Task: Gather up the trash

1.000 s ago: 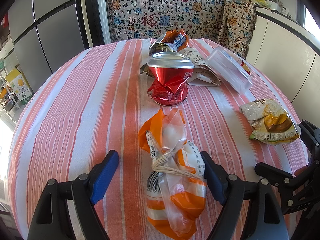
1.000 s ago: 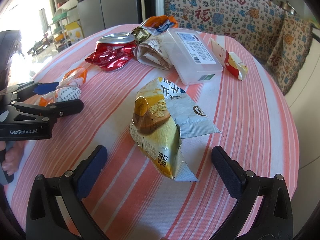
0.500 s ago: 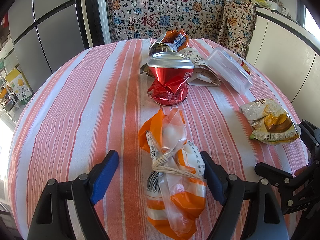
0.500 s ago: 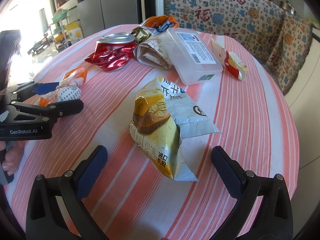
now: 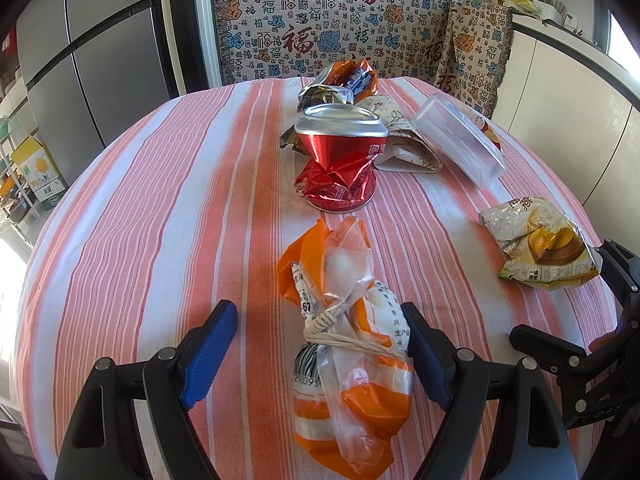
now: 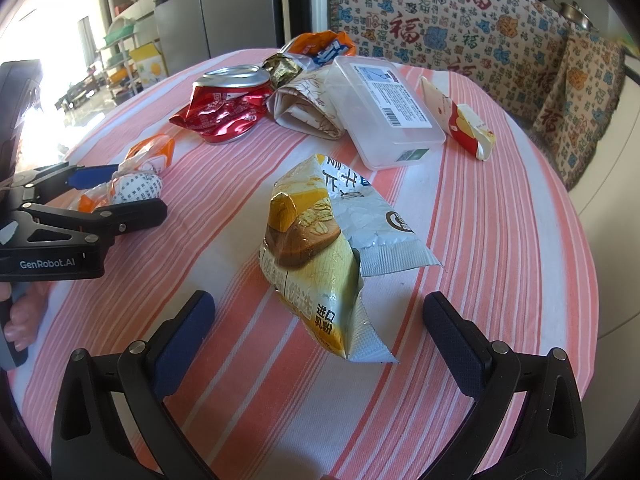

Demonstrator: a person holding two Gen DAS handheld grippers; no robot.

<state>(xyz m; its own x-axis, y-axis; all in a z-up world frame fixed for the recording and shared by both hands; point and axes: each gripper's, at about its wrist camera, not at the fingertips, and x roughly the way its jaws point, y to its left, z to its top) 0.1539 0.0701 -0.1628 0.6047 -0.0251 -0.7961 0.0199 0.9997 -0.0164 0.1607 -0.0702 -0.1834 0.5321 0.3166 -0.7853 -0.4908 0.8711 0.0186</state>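
My left tool [image 5: 318, 350] hangs over the striped surface [image 5: 160, 208] with its blue pads spread apart, and the tied orange-and-clear plastic bag [image 5: 352, 348] lies between them; the right pad sits just beside the bag, perhaps brushing it, while the left pad is clear of it, so nothing is clamped. My right tool [image 6: 318, 338] is likewise wide apart, its pads flanking the near end of the yellow-and-silver snack packet [image 6: 320, 248] without pressing it. Beyond the plastic bag stands the crushed red drink can [image 5: 338, 160], and behind that a crumpled orange-and-blue foil wrapper [image 5: 340, 84]. Beside the can rests a folded patterned paper wrapper [image 6: 310, 104], and the clear plastic lidded box [image 6: 384, 108] leans against it. Just past the box lies a small red-and-white packet [image 6: 460, 120]. I see no bin or collecting bag in either view, and every piece of rubbish is on the surface, so I judge the collecting as barely begun: both tools are lined up for a first pick, and all seven items are left to gather.
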